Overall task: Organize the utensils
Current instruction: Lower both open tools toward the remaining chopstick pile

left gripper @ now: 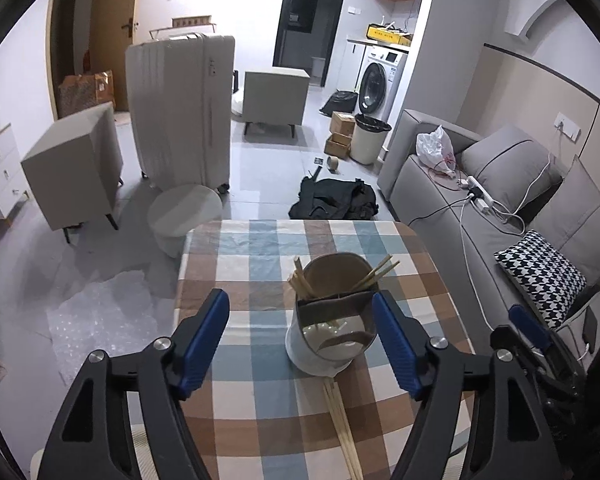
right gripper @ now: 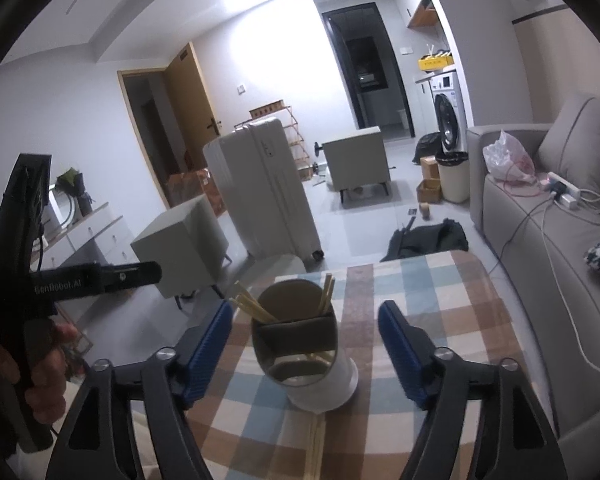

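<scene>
Two handheld grippers face a small table draped in a checked tablecloth of blue, brown and white squares. A white utensil holder stands upright on the cloth, with a brown divider splitting its inside into two compartments. Several pale wooden chopsticks lean out of the far compartment, some to the left rim and some to the right. More loose chopsticks lie flat on the cloth just in front of the holder's base, pointing towards the camera.

The left gripper has its blue-padded jaws spread wide, with nothing pinched; the holder appears between them but apart from both pads. The right gripper is likewise spread wide and empty, the holder framed between its pads without contact. In the right wrist view, a person's hand grips the other tool's handle at the left edge.
</scene>
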